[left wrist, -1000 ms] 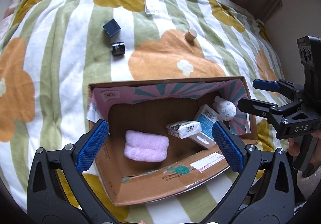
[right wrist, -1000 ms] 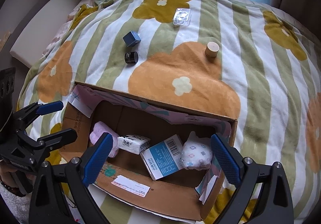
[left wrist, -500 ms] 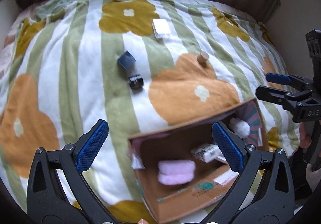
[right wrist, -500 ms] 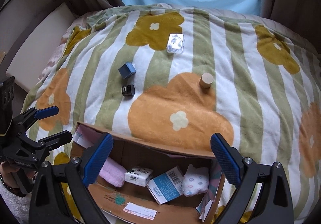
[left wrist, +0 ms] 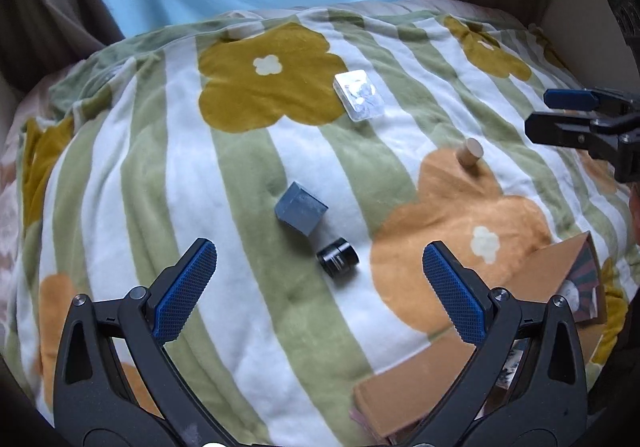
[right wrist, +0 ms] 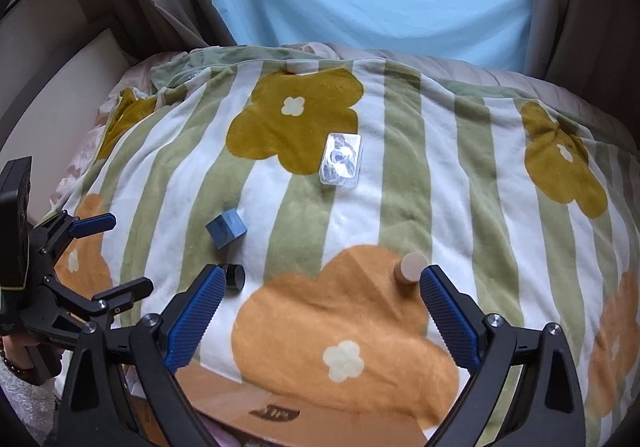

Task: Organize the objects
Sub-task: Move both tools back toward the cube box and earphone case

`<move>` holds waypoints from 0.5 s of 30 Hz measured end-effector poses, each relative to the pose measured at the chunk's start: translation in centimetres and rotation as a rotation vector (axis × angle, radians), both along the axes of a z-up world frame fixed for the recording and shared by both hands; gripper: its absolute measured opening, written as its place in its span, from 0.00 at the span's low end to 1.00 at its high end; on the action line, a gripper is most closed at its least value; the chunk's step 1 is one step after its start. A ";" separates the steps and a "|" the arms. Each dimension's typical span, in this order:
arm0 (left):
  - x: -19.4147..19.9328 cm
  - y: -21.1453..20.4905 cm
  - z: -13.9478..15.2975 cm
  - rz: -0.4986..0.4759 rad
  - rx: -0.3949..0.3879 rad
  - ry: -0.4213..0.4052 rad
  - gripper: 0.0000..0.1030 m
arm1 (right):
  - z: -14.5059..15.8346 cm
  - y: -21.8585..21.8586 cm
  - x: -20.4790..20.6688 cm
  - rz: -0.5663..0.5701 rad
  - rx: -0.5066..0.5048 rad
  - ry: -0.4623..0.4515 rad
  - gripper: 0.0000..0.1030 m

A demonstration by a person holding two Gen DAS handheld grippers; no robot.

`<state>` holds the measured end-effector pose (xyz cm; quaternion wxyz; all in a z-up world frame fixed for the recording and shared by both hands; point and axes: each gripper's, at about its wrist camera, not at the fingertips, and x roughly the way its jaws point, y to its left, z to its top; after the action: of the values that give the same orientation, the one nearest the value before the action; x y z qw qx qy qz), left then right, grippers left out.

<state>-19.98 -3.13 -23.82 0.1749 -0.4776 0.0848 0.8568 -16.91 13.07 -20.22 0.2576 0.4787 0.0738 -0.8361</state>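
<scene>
Both tools, the left tool [left wrist: 320, 279] and right tool [right wrist: 320, 301], have swung up from the cardboard box [left wrist: 472, 351], jaws apart and empty, so the box now sits at the lower right of the left view. Mid-frame on the blanket [left wrist: 180, 175] four things remain unpacked. They are the clear packet [left wrist: 357, 95], blue cube [left wrist: 301, 213], wooden cylinder [left wrist: 470, 153] and black jar [left wrist: 337, 257], the jar likeliest next.

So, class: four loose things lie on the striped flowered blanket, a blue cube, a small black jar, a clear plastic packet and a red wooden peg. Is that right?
Not quite. The wooden peg is pale tan, not red, as the right wrist view shows. The blue cube, small black jar and clear plastic packet do lie on the striped flowered blanket.
</scene>
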 end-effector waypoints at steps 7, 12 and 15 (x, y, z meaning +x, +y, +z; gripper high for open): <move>-4.0 0.4 -4.7 -0.054 -0.036 0.007 1.00 | -4.9 -3.2 -6.3 -0.041 0.012 -0.042 0.94; -5.8 1.2 -8.1 -0.101 -0.081 -0.005 0.94 | -8.1 -5.2 -9.7 -0.037 0.042 -0.064 0.94; -6.7 1.4 -9.8 -0.116 -0.089 -0.017 0.94 | -9.8 -6.1 -11.4 -0.040 0.065 -0.065 0.94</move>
<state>-26.63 -1.71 -33.59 0.2034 -0.4865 0.1489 0.8365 -28.30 6.93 -30.06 0.2275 0.5152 0.0828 -0.8222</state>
